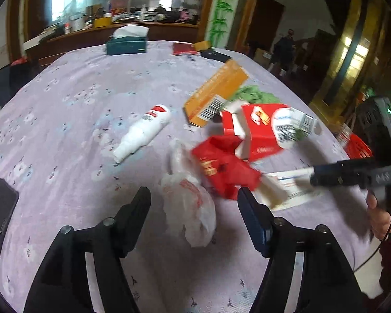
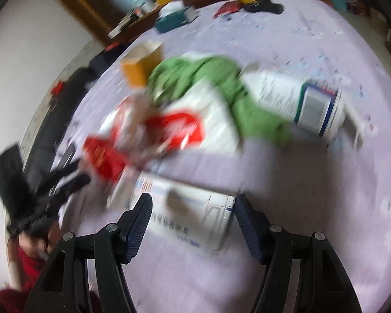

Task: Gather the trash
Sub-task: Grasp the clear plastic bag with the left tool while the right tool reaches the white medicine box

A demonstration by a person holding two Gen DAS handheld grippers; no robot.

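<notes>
Trash lies in a heap on a lilac floral tablecloth [image 1: 73, 91]. My left gripper [image 1: 194, 195] is open, and a crumpled white plastic bag [image 1: 193, 208] lies between its fingers without the pads pressing it. Just past it are a red wrapper [image 1: 221, 169], a red carton [image 1: 258, 130], an orange box [image 1: 213, 94], a white can [image 1: 292, 127] and a white bottle [image 1: 143, 130]. My right gripper [image 2: 193, 203] is open over a flat white printed box [image 2: 190, 219]. A green cloth [image 2: 208, 86] and the white can [image 2: 307, 104] lie beyond, blurred. The right gripper [image 1: 312, 176] enters from the right.
A teal tissue box [image 1: 126, 44] and a red pouch [image 1: 183, 48] sit at the table's far edge. A black phone [image 1: 1, 203] lies at the near left. A red basket [image 1: 358, 146] stands off the table's right side. A hand [image 1: 378, 214] grips the right tool.
</notes>
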